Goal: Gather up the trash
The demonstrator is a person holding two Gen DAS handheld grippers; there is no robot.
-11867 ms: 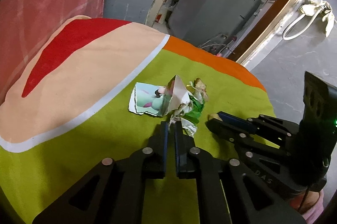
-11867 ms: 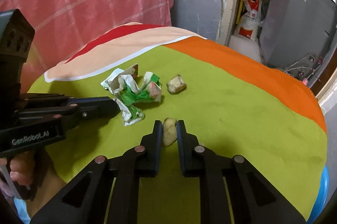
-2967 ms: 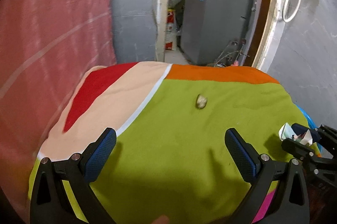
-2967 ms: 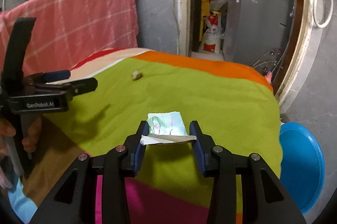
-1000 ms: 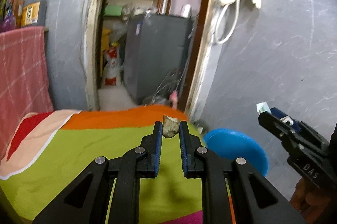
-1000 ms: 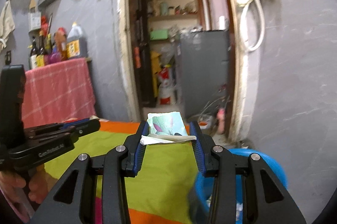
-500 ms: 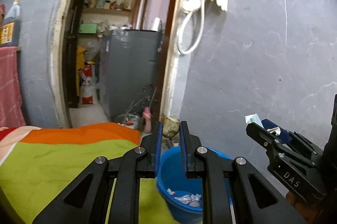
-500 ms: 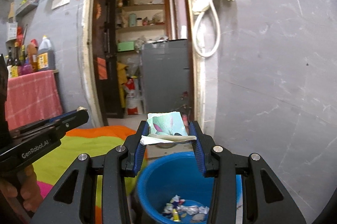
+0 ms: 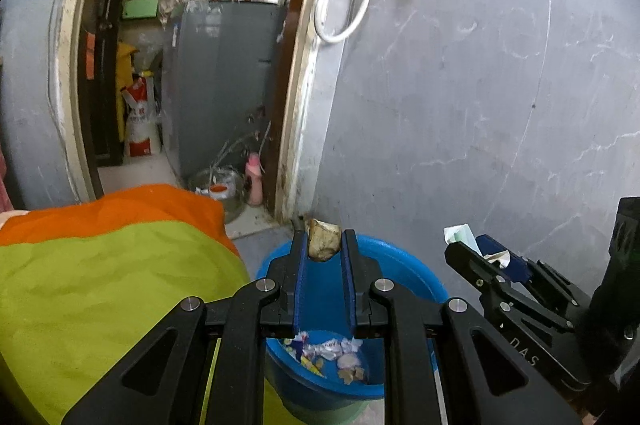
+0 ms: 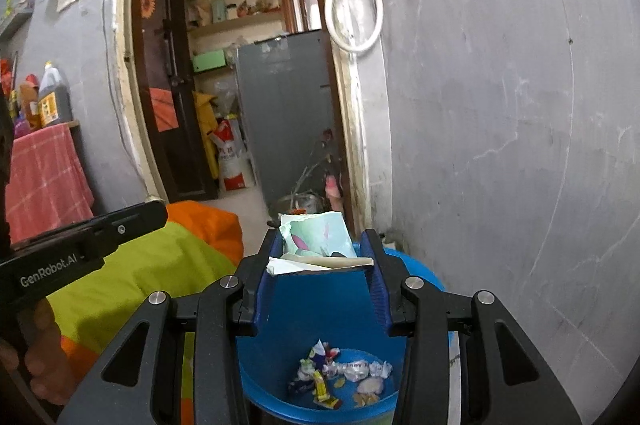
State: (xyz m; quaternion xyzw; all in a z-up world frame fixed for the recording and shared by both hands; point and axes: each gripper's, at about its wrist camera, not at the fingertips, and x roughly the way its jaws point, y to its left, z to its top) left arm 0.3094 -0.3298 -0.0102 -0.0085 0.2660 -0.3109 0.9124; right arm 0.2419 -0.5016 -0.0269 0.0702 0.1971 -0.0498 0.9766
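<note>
Left gripper [image 9: 323,245] is clamped on a small beige lump [image 9: 322,239] at its fingertips, held above the blue bucket [image 9: 400,267]. Right gripper [image 10: 322,257] is closed on a folded pale-green paper scrap [image 10: 316,239], also over the bucket. Right wrist view shows the bucket floor below the gripper clearly: a scatter of crumpled wrappers [image 10: 340,377]. Left wrist view shows only part of that litter, but adds the right gripper side-on, to the right of the left one, paper protruding at its tip. Green-and-orange bedspread [image 9: 100,265] lies left of both grippers.
</note>
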